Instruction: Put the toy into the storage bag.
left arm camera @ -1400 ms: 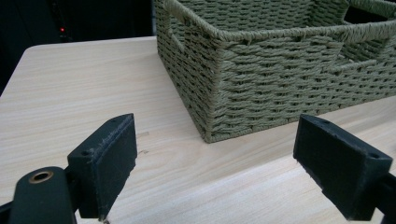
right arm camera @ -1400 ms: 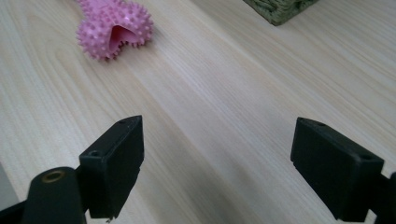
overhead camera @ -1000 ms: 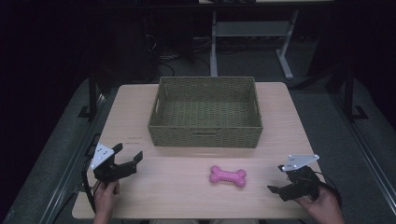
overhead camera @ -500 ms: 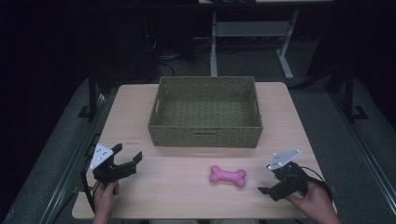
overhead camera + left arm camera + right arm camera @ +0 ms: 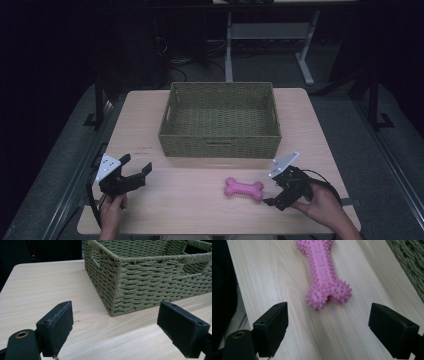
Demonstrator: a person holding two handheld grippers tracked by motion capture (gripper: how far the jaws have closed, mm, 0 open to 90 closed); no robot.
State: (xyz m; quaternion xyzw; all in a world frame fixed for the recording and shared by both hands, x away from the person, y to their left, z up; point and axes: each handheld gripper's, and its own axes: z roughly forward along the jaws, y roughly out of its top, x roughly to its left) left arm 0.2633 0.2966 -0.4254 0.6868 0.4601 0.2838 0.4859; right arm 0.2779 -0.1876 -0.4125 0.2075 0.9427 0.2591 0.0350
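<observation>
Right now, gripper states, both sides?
Left gripper: open, holding nothing, jaws facing the basket corner.
Right gripper: open, holding nothing, pink bone toy just ahead of the jaws.

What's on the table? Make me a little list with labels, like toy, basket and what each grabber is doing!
toy: pink bone toy, spiky, lying flat on the table
basket: green woven basket, nothing seen inside, behind the toy
right gripper: right gripper, open, just beside the toy's end, not touching it
left gripper: left gripper, open, holding nothing, pointing toward the basket's corner
likely next: right gripper probably closes on the toy
</observation>
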